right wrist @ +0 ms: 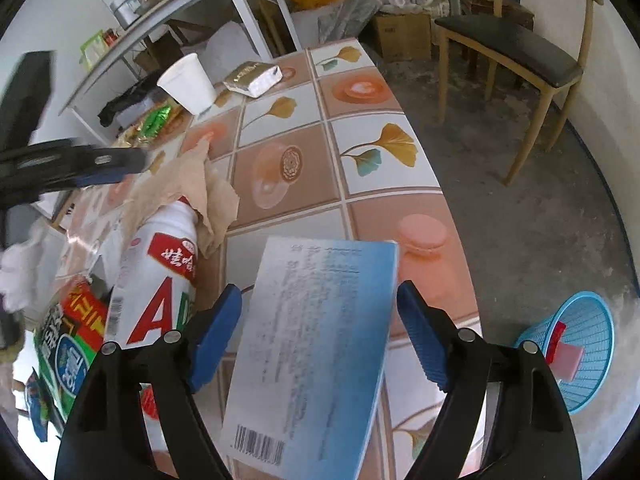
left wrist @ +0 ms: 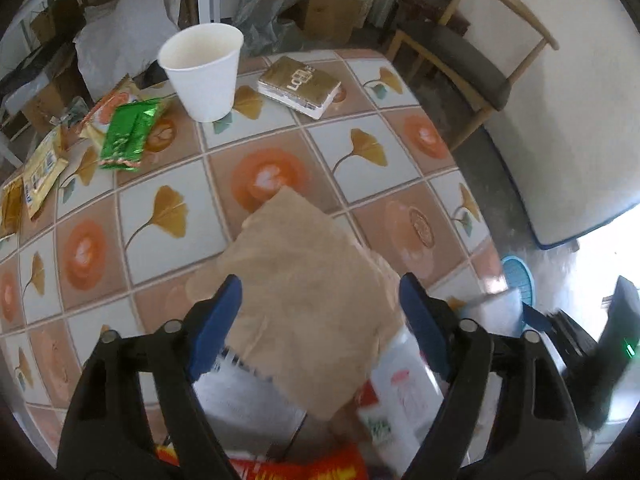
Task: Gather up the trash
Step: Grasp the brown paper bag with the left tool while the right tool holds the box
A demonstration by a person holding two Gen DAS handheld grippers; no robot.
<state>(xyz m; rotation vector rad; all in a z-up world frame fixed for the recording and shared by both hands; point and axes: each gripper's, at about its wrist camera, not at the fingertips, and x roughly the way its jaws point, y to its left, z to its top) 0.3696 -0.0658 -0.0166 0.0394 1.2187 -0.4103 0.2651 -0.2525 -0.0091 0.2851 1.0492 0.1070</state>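
My left gripper (left wrist: 320, 280) is open over a crumpled brown paper (left wrist: 304, 300) that lies on a pile of packaging near the table's front. The paper shows between the jaws, and the pads are not pressing on it. From the right wrist view, the left gripper (right wrist: 132, 164) hangs just left of that brown paper (right wrist: 180, 188). My right gripper (right wrist: 319, 288) is open around a flat blue-and-white packet (right wrist: 316, 340) with a barcode. A narrow gap shows along each pad. A blue basket (right wrist: 576, 348) on the floor holds a red and pink item.
A white paper cup (left wrist: 204, 72), a gold tissue pack (left wrist: 300, 84) and a green wrapper (left wrist: 124, 136) lie at the far side of the tiled table (left wrist: 360, 184). A white bottle (right wrist: 160, 272) lies beside the packet. A wooden chair (right wrist: 508, 40) stands to the right.
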